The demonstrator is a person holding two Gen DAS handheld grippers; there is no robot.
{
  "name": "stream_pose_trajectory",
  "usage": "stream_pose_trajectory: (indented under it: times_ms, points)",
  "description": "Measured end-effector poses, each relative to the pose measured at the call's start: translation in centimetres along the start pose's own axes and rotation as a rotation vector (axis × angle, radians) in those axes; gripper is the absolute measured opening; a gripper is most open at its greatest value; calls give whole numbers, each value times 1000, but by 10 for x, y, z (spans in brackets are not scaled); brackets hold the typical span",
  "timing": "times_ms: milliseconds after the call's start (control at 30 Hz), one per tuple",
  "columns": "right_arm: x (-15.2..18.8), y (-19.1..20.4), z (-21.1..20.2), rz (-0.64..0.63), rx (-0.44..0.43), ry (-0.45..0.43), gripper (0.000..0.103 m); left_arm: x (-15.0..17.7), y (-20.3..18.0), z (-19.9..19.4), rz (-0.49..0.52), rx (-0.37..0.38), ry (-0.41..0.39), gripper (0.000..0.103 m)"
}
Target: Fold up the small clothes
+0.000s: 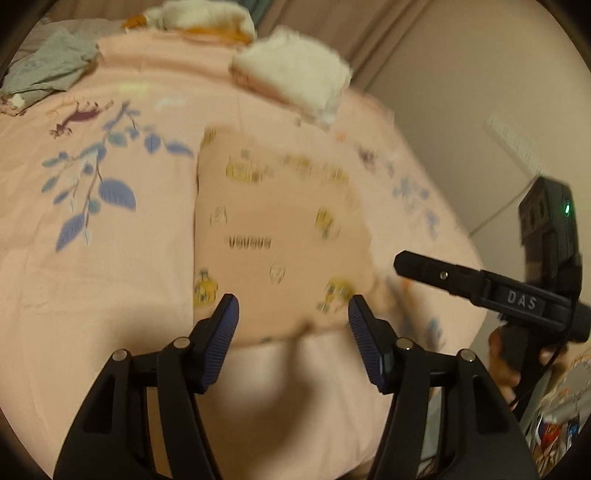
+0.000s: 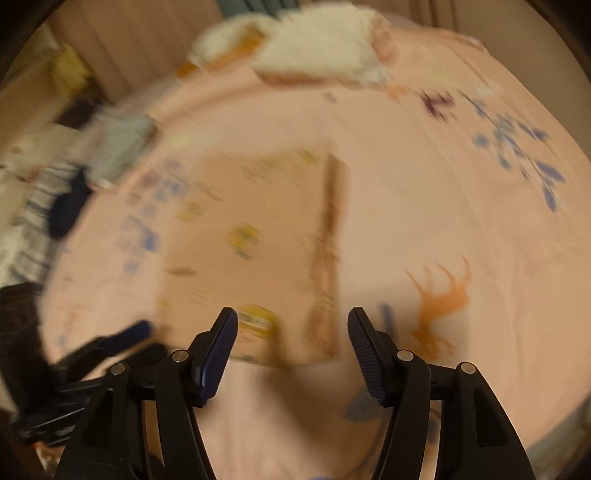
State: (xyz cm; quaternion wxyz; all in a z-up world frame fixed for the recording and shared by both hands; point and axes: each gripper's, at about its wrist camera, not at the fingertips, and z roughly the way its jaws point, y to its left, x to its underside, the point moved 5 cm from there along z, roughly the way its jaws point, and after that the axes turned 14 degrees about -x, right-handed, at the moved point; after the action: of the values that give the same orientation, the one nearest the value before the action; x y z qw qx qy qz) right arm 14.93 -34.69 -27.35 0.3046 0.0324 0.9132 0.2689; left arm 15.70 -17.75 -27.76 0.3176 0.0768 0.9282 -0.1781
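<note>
I count two grippers, one per hand: my left gripper (image 1: pixel 293 314) and my right gripper (image 2: pixel 292 325), each with two ribbed blue pads, so four pads in all, and nothing between either pair. One folded pink garment (image 1: pixel 280 236) with yellow prints lies just beyond the fingers. Far off on the bed I make out two white fluffy heaps, a nearer white heap (image 1: pixel 295 81) and a farther white heap (image 1: pixel 199 16). One grey-green garment (image 1: pixel 48 66) sits crumpled at the far left. One pink printed bedsheet (image 1: pixel 92 258) lies under all of it. At the left of the right wrist view are more clothes, too blurred to count.
</note>
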Motion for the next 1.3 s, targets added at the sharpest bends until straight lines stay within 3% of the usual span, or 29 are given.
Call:
stream_pose_trajectory:
  times_ms: [100,167,233,333,500,600,700,867,933,1000,1033,1300]
  points:
    - [-10,8,3,16,-111,-59,62,-1,5,4,-49,95,-15,63]
    - [-14,5,15,61,-164,-75,62,-1,6,23,-80,120,36,64]
    - [-13,4,35,88,-199,-33,62,-2,6,44,-114,105,114,64]
    - [-9,-5,70,136,-128,61,55,-1,9,57,-154,119,142,64]
    - [-9,-6,93,111,-92,74,53,-4,2,65,-73,97,160,65]
    - [-19,-5,79,178,-120,50,53,-5,0,66,-62,90,155,69]
    - [-35,11,55,124,-193,-71,53,-4,0,68,-37,95,155,75]
    - [-53,17,56,100,-188,-173,53,0,-10,70,65,37,138,79]
    - [-55,9,79,139,-201,-148,52,1,-10,70,69,20,135,79]
    - [-45,-2,95,170,-148,-94,31,2,-11,72,83,10,140,79]
    - [-43,-8,103,182,-102,-82,28,3,-11,72,90,9,139,80]
    - [-39,-20,96,210,-192,-109,24,0,-17,81,124,-15,128,85]
